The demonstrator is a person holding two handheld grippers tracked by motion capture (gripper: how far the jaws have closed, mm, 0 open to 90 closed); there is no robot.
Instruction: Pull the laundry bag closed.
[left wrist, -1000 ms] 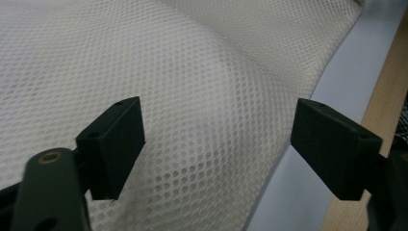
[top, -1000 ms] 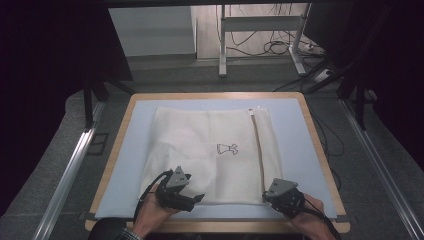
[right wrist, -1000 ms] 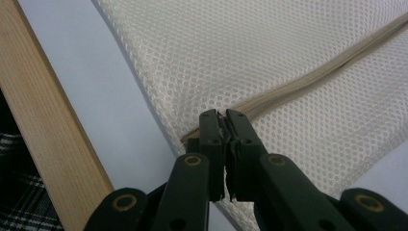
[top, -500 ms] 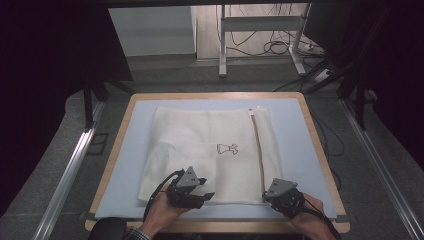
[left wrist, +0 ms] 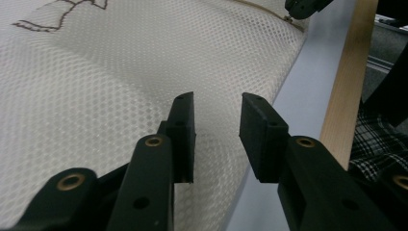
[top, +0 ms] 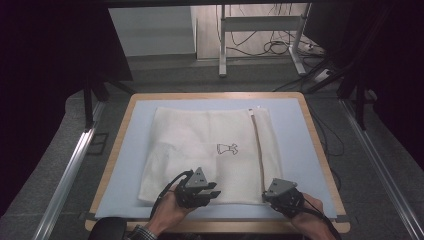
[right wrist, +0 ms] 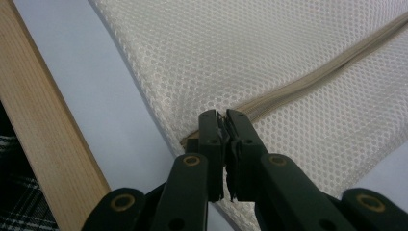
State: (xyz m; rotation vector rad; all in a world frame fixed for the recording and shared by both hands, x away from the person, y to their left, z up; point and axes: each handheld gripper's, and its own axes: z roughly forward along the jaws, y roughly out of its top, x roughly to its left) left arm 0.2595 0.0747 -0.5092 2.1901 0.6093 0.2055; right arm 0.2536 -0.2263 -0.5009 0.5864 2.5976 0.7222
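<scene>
High view. Room: dark surroundings, grey carpeted floor, cables on the floor beyond the far edge, white desk legs behind. Counter: wood-framed, covered by a pale blue mat. Item: cream mesh bag, flat, centred on the mat, a zipper running far to near along its right side; a small dark printed figure at its middle, no legible writing. Left gripper at the bag's near edge, left of centre, jaws apart. Right gripper at the bag's near right corner, at the near end of the zipper.

Left gripper view. Left gripper jaws parted, nothing between them, over the mesh bag by its edge; blue mat and wooden counter edge to the right; checked sleeve at lower right.

Right gripper view. Right gripper jaws pressed together on the zipper end at the corner of the mesh bag; blue mat and wooden counter edge to the left.
</scene>
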